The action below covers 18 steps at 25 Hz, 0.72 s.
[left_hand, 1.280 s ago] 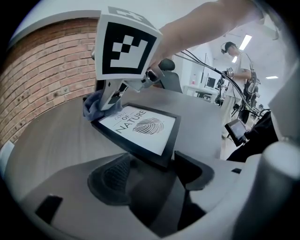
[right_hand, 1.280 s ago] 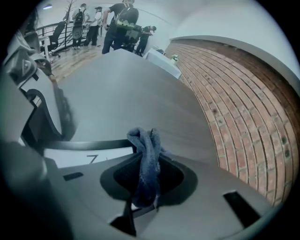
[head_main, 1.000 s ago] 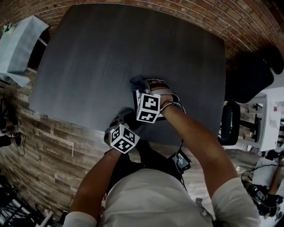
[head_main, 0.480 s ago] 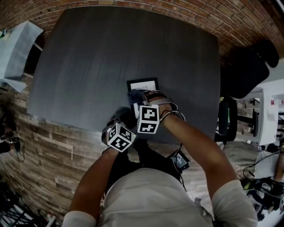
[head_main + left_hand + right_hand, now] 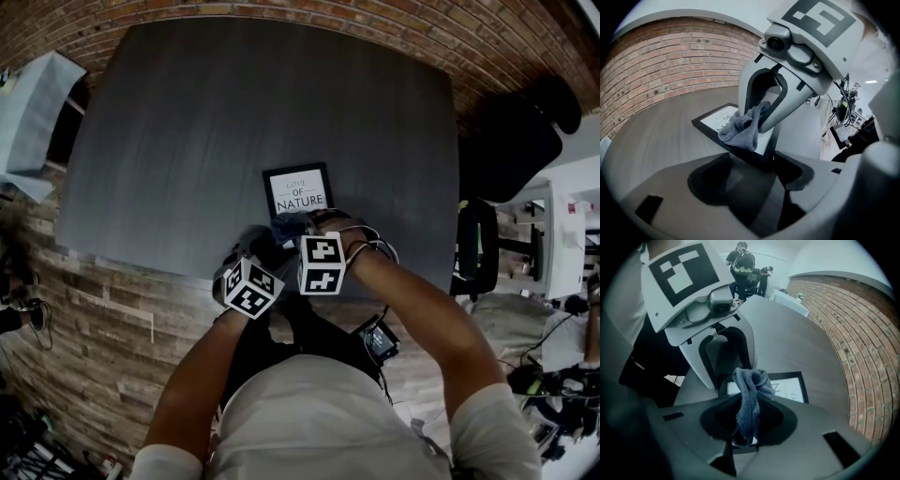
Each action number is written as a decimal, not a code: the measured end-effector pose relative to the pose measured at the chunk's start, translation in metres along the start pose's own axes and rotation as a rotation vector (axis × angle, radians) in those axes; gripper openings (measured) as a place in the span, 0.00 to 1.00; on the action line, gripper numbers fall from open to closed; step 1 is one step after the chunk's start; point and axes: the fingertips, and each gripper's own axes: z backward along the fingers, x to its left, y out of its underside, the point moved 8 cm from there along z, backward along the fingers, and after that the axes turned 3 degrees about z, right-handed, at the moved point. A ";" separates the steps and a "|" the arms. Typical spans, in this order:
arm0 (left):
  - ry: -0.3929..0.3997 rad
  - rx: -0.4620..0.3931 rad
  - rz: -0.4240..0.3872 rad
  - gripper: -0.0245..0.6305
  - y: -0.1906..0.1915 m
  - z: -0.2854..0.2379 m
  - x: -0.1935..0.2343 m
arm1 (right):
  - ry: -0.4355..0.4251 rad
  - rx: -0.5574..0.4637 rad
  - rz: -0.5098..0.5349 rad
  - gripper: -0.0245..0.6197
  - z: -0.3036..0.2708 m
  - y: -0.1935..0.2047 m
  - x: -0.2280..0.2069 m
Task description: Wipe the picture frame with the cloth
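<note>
The black picture frame (image 5: 298, 190) with its white printed face lies on the dark table (image 5: 187, 122). My right gripper (image 5: 298, 228) points steeply down over the frame's near edge, shut on a grey-blue cloth (image 5: 285, 225). In the right gripper view the cloth (image 5: 749, 394) hangs bunched between the jaws, over the frame (image 5: 791, 387). My left gripper (image 5: 265, 247) sits at the frame's near left corner. In the left gripper view that corner of the frame (image 5: 715, 123) runs in between its jaws, which look closed on it. The cloth (image 5: 742, 131) rests on the glass under the right gripper (image 5: 765, 108).
The table's near edge (image 5: 281, 286) runs just under my hands. A black chair (image 5: 511, 141) stands at the right, a pale blue item (image 5: 36, 103) off the table's left side. Brick paving surrounds the table. People stand far off (image 5: 745, 261).
The right gripper has drawn the cloth toward me across the frame, uncovering the printed face. The left gripper has kept its place at the frame's corner.
</note>
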 end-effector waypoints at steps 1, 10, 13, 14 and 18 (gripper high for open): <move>0.000 0.000 0.001 0.50 0.000 0.000 0.000 | -0.013 -0.002 -0.004 0.18 0.001 0.000 0.003; 0.000 0.002 0.000 0.50 0.000 0.000 0.000 | -0.124 -0.027 -0.059 0.18 0.012 0.005 0.024; -0.002 0.002 0.002 0.50 0.000 0.000 0.000 | -0.146 -0.042 -0.104 0.18 0.017 0.009 0.023; -0.004 0.003 0.003 0.50 0.000 -0.001 -0.001 | -0.165 -0.054 -0.126 0.18 0.020 0.010 0.024; -0.009 0.007 0.011 0.50 0.000 0.000 -0.002 | -0.220 -0.117 -0.204 0.18 0.037 0.014 0.024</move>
